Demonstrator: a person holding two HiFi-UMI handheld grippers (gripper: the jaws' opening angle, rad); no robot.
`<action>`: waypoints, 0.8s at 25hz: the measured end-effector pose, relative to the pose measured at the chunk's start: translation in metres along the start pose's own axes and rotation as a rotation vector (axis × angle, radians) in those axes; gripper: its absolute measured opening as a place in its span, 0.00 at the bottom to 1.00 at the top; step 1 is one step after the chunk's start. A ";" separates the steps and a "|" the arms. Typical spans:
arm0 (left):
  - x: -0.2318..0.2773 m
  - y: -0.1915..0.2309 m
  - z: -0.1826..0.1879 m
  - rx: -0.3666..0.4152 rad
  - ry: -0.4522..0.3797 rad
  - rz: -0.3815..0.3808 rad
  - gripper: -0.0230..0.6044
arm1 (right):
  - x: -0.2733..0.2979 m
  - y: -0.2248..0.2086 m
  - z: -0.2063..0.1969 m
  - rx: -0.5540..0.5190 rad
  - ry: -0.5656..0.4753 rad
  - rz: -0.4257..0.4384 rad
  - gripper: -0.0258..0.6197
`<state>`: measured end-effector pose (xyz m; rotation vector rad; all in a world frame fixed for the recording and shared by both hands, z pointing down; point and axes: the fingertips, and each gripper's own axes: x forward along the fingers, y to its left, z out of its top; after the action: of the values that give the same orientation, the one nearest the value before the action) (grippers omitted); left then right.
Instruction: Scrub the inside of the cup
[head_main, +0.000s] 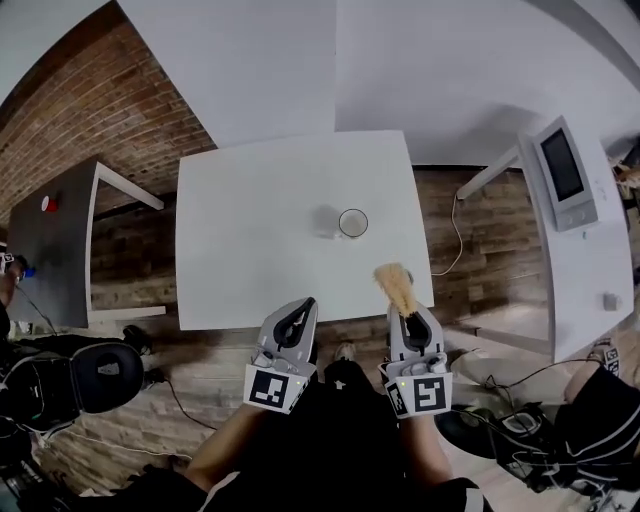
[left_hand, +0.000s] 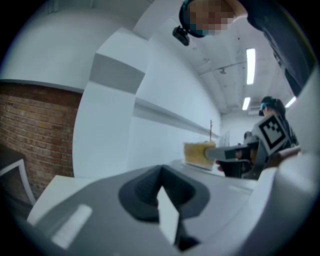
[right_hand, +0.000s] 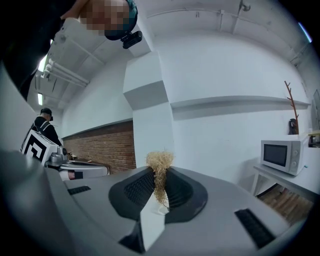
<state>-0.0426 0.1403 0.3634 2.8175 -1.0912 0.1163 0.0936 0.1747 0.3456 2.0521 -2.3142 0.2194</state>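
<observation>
A clear cup (head_main: 352, 223) stands upright on the white table (head_main: 250, 250), right of its middle. My right gripper (head_main: 408, 314) hovers over the table's near edge, shut on a straw-coloured fibrous scrubber (head_main: 396, 284) that sticks out toward the cup, a short way from it. In the right gripper view the scrubber (right_hand: 160, 172) is pinched between the jaws. My left gripper (head_main: 298, 309) hangs at the near edge, left of the right one, shut with nothing in it. The left gripper view shows its closed jaws, with the scrubber (left_hand: 198, 153) beyond them. The cup is outside both gripper views.
A dark grey table (head_main: 60, 250) with a small red thing (head_main: 47, 203) stands to the left. At the right a white counter carries a microwave (head_main: 563, 170). A cable (head_main: 456, 240) runs over the wood floor. A black bag (head_main: 100, 372) lies at lower left.
</observation>
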 end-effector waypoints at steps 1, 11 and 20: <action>0.009 0.010 -0.001 0.003 0.003 -0.013 0.04 | 0.010 0.000 -0.001 0.005 0.006 -0.014 0.11; 0.077 0.080 -0.036 0.078 0.046 -0.171 0.04 | 0.084 -0.009 -0.007 0.005 0.043 -0.150 0.11; 0.151 0.051 -0.058 0.104 0.194 -0.138 0.04 | 0.124 -0.076 -0.015 0.057 0.111 -0.018 0.11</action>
<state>0.0331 0.0104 0.4426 2.8865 -0.8710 0.4358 0.1525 0.0464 0.3820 2.0295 -2.2486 0.3923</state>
